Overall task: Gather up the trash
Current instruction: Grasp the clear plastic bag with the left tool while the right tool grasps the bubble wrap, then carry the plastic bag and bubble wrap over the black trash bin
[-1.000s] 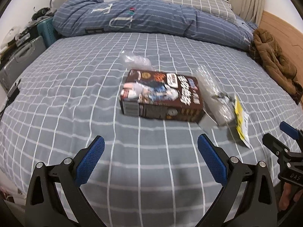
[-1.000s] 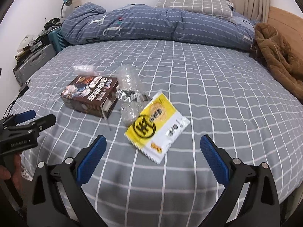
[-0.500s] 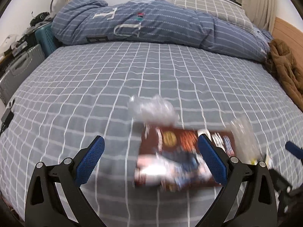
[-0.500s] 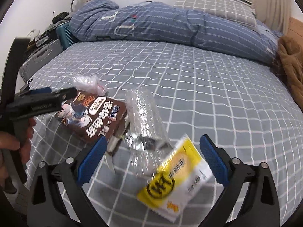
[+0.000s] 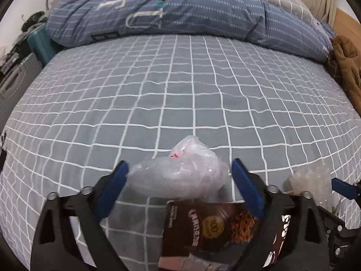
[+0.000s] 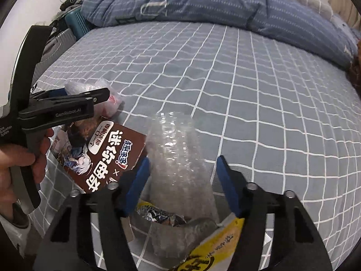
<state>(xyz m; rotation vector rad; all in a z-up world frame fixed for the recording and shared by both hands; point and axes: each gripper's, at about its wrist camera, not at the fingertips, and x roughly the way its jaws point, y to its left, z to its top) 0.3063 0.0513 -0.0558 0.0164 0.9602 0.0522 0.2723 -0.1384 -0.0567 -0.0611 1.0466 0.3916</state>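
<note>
Bed: grey checked cover, all trash near its front edge.
Brown box: between both wraps.
Left gripper: open around crumpled plastic bag — next, close.
Right gripper: open around bubble wrap — same step.

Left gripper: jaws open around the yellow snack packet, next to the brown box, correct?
Not the packet. The left wrist view shows the left gripper open around a crumpled clear plastic bag, next to the brown box. The yellow packet is by the right gripper.
</note>
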